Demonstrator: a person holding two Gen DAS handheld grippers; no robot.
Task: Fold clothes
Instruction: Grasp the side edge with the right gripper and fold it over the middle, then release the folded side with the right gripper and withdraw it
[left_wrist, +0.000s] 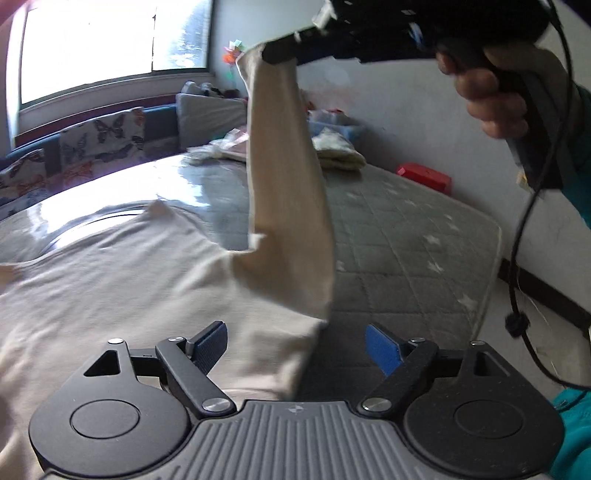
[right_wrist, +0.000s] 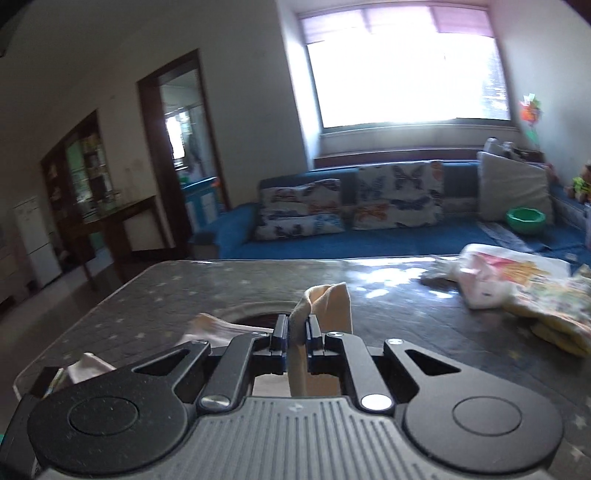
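Clearly the right gripper (right_wrist: 294, 332) is clamped on the cuff end of a cream sleeve (left_wrist: 288, 192), its jaws pressed together with the cloth bunched between them. In the left wrist view that sleeve hangs as a long strip from the raised gripper down to the cream shirt (left_wrist: 122, 288), which lies spread flat on the grey quilted table cover (left_wrist: 406, 240) directly ahead of and beneath the left gripper (left_wrist: 295, 349).

The left gripper's jaws stand wide apart with nothing held; the shirt's side edge runs up between them, untouched (the blue pads sit clear of the fabric on either side).

What the coming fold seems to turn on: the sleeve's long axis runs from the shoulder, just ahead of the left gripper, upward to the right gripper, so the right hand (left_wrist: 491, 96) is the one placed to carry it across the body, which lies to its left.

Only the left wrist view shows the sleeve's full length and the shirt's spread; only the right wrist view shows the pinch itself, plus a pile of other clothes (right_wrist: 517, 288) off to its right.
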